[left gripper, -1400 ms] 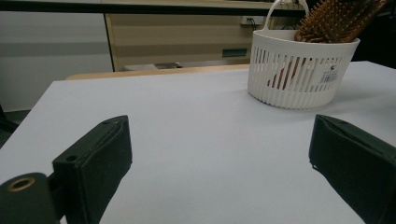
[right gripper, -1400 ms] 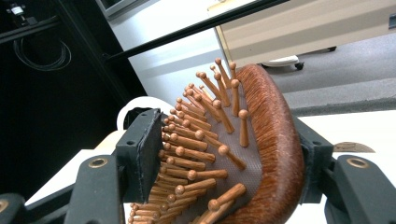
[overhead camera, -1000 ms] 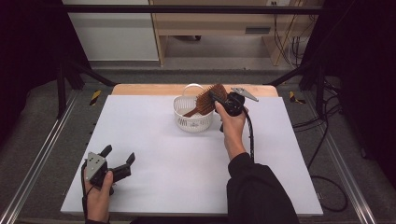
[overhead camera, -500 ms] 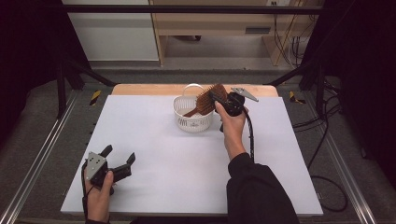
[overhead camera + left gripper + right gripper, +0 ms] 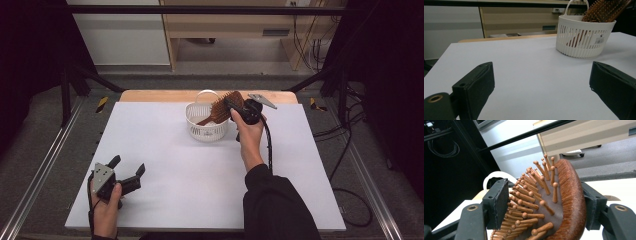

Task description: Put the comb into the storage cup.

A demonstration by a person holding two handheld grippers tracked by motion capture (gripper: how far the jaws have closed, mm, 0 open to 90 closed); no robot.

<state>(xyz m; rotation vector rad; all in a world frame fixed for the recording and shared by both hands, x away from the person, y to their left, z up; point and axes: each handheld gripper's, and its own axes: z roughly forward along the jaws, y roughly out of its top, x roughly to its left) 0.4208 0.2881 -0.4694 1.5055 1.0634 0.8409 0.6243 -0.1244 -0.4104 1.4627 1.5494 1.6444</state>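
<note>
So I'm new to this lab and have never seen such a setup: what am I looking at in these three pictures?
A person works at a white table with a hand-held two-jaw gripper in each hand. One picture looks down from above; the other two come from cameras riding on the grippers. On the table stands a white slotted plastic basket. The right gripper has the head of a brown wooden hairbrush with peg bristles between its jaws, handle down in the basket; the jaws have just been opening. The left gripper rests open near the table's front edge, holding nothing.
</note>
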